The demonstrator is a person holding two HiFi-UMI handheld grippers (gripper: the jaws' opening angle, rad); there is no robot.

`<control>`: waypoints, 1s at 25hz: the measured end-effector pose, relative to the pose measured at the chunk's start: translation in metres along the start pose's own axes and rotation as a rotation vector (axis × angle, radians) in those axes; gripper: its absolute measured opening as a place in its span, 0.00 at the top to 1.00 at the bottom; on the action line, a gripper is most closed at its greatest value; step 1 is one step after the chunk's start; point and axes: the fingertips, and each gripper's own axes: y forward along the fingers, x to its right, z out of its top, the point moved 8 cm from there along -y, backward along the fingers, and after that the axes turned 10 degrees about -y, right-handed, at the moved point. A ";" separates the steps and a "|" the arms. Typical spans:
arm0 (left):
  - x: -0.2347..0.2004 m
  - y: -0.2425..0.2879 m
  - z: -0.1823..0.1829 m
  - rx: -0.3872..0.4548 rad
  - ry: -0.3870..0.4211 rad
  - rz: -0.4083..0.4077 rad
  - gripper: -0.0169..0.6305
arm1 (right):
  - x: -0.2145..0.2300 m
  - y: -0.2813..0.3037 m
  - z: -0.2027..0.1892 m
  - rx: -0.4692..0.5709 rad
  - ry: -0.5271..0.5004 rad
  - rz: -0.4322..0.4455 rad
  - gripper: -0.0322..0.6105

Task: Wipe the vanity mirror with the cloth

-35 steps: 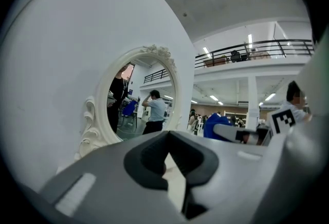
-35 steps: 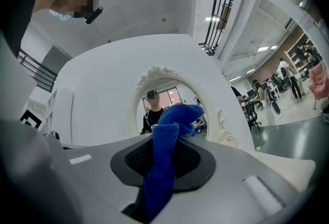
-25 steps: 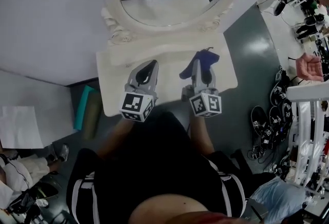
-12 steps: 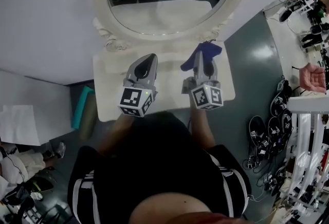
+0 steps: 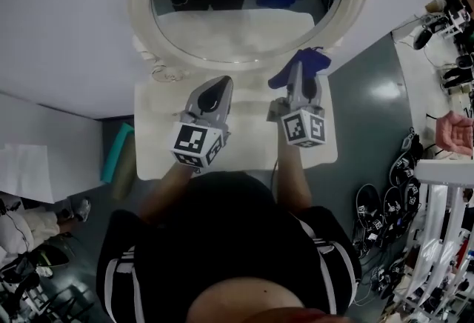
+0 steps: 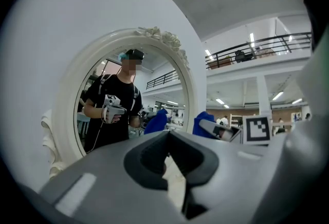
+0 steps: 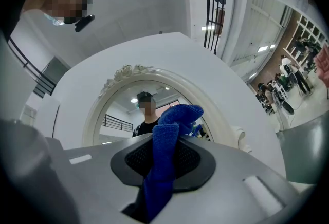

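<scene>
Overhead first, head view. An oval vanity mirror in a white carved frame stands at the back of a white vanity tabletop. The left gripper and right gripper both hang over the tabletop, side by side, pointing at the mirror. A soft blue terry cloth bunches out past the right gripper's tip. It sits near the lower right of the frame and appears not to touch the glass. Both grippers and the cloth show as reflections in the upper glass.

Left gripper view. The jaws are pressed together at the tips with nothing between them. Only pale tabletop shows through the slot lower down. The mirror is ahead and to the left; the cloth and right gripper are close by on the right.

Right gripper view. The jaws are clamped on the cloth, pinching a folded strip. A loose tuft stands above the tips and the rest trails down between the jaws. The mirror is directly ahead.

Handling, as judgement. The cloth looks light, limp and grippy, so it should fold rather than push. The present pinch, low on the bunch with a tuft protruding, suits wiping. The glass is fragile and the carved frame delicate, so light pressure is advised. The tuft should lead so the hard jaws stay off the glass.
</scene>
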 end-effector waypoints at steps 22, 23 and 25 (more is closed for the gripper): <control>-0.020 0.046 0.000 -0.023 -0.008 0.080 0.96 | 0.064 0.104 -0.005 0.109 0.086 -0.045 0.84; -0.020 0.047 -0.001 -0.024 -0.009 0.081 0.96 | 0.065 0.107 -0.005 0.112 0.089 -0.045 0.84; -0.022 0.049 -0.001 -0.025 -0.012 0.085 0.96 | 0.066 0.111 -0.005 0.121 0.094 -0.041 0.84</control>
